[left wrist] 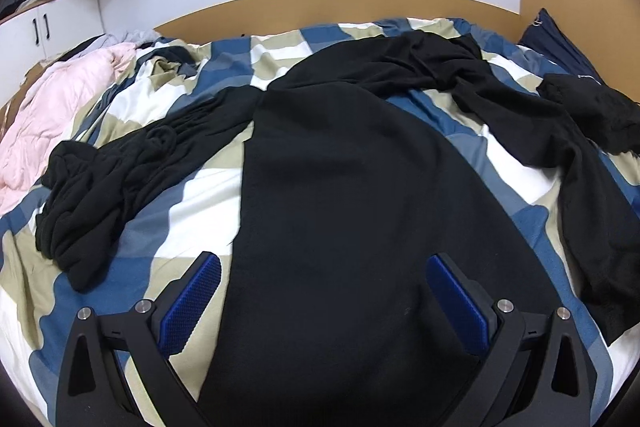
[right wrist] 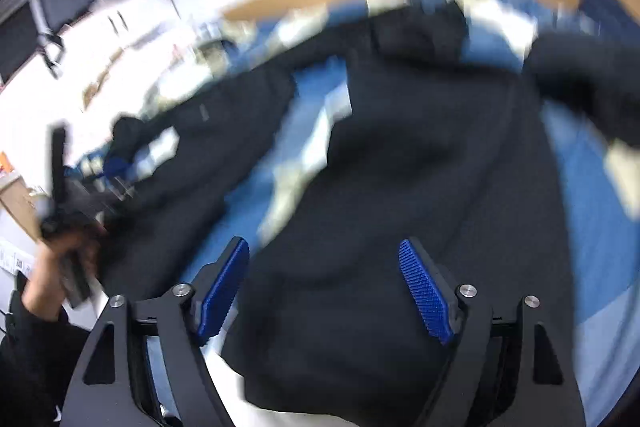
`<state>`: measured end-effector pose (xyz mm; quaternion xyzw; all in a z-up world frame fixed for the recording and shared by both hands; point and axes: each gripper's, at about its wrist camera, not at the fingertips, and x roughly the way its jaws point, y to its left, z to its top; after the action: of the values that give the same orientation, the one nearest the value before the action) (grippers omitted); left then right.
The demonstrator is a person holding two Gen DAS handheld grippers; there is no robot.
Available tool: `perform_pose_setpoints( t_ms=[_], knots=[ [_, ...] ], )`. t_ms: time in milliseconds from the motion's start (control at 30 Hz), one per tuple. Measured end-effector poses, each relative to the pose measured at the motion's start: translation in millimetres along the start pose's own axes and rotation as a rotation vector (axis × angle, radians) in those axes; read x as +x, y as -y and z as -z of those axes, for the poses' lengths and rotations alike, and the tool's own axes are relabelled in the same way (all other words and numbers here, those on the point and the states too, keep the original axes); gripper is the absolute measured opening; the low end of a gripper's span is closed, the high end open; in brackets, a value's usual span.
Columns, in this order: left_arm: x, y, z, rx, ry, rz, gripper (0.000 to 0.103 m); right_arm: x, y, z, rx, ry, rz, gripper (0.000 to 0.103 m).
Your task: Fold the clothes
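A bed with a checked duvet cover (left wrist: 208,187) in blue, beige and white. A black garment (left wrist: 340,187) lies spread across its middle, one sleeve bunched to the left. A pink quilt (left wrist: 60,107) lies crumpled at the left edge. Another black garment (left wrist: 600,115) rests at the right.

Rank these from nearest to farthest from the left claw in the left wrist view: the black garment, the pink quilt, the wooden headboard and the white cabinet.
1. Black garment, lying right between the open left claw fingers.
2. Pink quilt, off to the left on the bed.
3. Wooden headboard and white cabinet, both far back; too close to call.
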<state>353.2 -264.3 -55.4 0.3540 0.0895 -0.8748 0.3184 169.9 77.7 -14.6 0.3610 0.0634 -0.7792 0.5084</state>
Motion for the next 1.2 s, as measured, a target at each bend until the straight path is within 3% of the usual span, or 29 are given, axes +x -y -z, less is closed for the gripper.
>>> perform_pose_setpoints(
  t_ms=[67, 267, 333, 367, 500, 667, 800, 1000, 1100, 1200],
  knots=[
    [6.5, 0.7, -1.2, -0.007, -0.011, 0.007, 0.103, -17.2, 5.4, -25.2, -0.001, 0.062, -0.009, 0.083],
    [29.0, -5.9, -3.9, -0.065, -0.063, 0.017, 0.103, -18.0, -6.0, -138.3, -0.048, 0.137, 0.092, 0.084],
    [36.9, -8.3, -4.4, -0.085, -0.099, 0.029, 0.103, -11.1, -5.7, -175.4, -0.054, 0.163, 0.110, 0.091],
    [38.7, -9.7, -4.8, -0.094, -0.107, 0.038, 0.103, 2.2, -7.2, -190.3, -0.040, 0.155, 0.109, 0.095],
    [42.0, -17.5, -4.4, -0.143, -0.119, 0.070, 0.103, 62.2, -11.9, -236.1, -0.033, 0.126, 0.097, 0.095],
    [45.4, -32.8, -0.6, -0.234, -0.134, 0.126, 0.103, 149.0, -30.7, -270.1, -0.040, 0.080, 0.085, 0.094],
    [46.7, -28.2, -1.9, -0.210, -0.146, 0.126, 0.103, 218.3, -45.9, -297.1, -0.047, 0.042, 0.078, 0.094],
    [46.9, -27.2, -2.8, -0.202, -0.149, 0.148, 0.103, 316.0, -54.0, -328.5, -0.108, -0.062, 0.188, 0.094],
    [51.0, -27.4, -5.0, -0.213, -0.160, 0.148, 0.103, 363.2, -59.0, -333.1, -0.114, -0.145, 0.206, 0.094],
    [46.7, -26.2, -6.2, -0.224, -0.146, 0.165, 0.103, 397.2, -73.5, -335.9, -0.110, -0.153, 0.175, 0.094]
  ],
)
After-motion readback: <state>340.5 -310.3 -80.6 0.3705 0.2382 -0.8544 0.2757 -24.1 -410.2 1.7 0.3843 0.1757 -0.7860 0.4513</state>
